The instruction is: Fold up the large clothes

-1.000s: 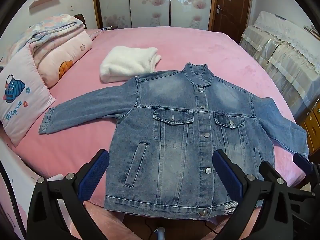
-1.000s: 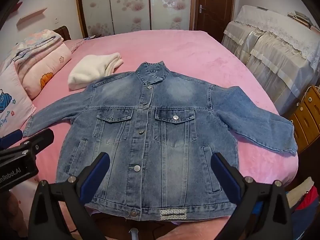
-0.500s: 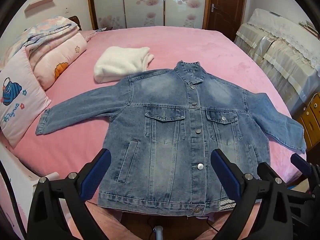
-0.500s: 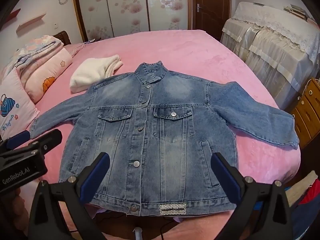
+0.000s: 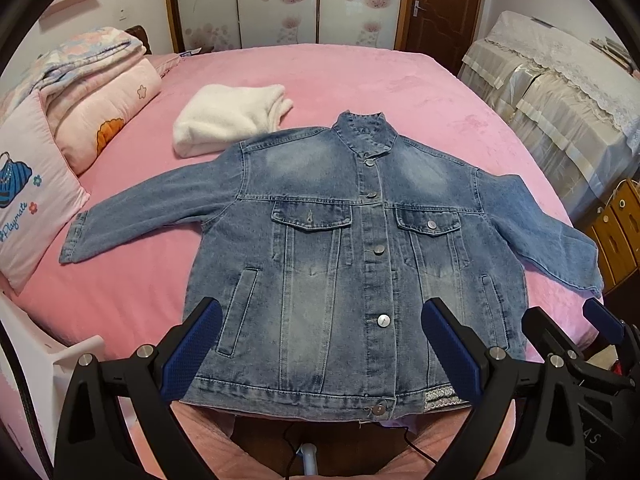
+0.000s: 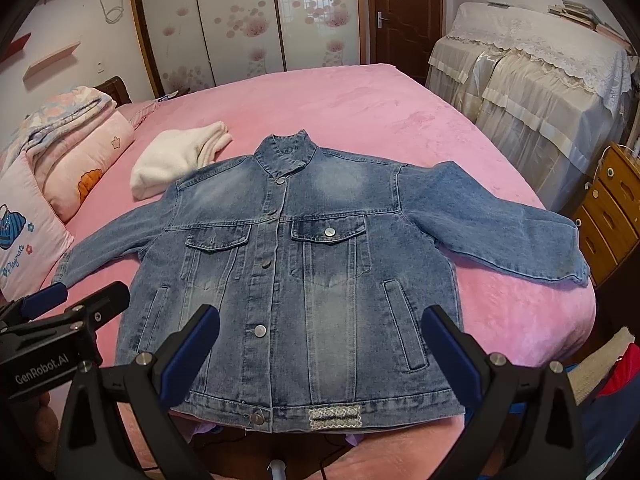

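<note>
I see a denim jacket (image 5: 340,248) spread flat, buttoned, sleeves out, on the pink bed (image 5: 360,76). My left tool (image 5: 320,344) and right tool (image 6: 320,344) hover released over its near hem.

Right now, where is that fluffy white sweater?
The white sweater lies folded on the pink bed, just beyond the denim jacket's left-hand shoulder in both views, with the pillows further left.
</note>
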{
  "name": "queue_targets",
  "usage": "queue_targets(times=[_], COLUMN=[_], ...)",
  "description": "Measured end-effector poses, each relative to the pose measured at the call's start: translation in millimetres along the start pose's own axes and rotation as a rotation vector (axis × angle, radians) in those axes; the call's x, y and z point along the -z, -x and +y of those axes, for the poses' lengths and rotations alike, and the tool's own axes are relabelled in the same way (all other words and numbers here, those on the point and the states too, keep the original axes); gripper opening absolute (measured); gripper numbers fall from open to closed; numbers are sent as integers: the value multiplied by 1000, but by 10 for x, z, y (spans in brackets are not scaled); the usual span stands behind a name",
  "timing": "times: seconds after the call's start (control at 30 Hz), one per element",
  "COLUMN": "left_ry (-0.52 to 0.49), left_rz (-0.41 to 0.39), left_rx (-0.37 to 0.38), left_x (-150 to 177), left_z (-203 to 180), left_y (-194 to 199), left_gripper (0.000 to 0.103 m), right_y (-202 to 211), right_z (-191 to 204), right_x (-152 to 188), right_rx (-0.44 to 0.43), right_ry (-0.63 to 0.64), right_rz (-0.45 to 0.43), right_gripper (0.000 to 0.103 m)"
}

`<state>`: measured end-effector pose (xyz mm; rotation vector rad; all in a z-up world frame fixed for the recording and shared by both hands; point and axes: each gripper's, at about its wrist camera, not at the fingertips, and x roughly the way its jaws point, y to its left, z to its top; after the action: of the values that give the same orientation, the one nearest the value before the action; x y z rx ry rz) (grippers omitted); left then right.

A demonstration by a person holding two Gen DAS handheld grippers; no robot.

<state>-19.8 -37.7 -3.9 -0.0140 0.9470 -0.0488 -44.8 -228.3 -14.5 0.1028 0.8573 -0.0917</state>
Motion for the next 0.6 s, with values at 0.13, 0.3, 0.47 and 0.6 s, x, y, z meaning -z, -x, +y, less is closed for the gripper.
queue_targets(times=[0.13, 0.3, 0.47, 0.6], left_ry=[-5, 20, 24, 11], left_rz=[2, 20, -2, -12], left_rx=[-3, 30, 8, -8], left_x=[-9, -10, -14, -24], left_z=[-13, 28, 26, 27], left_y=[21, 8, 54, 77], left_gripper=[99, 99, 99, 99], right_y=[17, 40, 37, 31], right_z=[9, 15, 9, 27], right_x=[-1, -3, -15, -21], right_rx=[-1, -3, -3, 5], right_ry=[5, 10, 15, 22], right_rz=[-5, -14, -18, -8], right_gripper=[101, 101, 101, 101])
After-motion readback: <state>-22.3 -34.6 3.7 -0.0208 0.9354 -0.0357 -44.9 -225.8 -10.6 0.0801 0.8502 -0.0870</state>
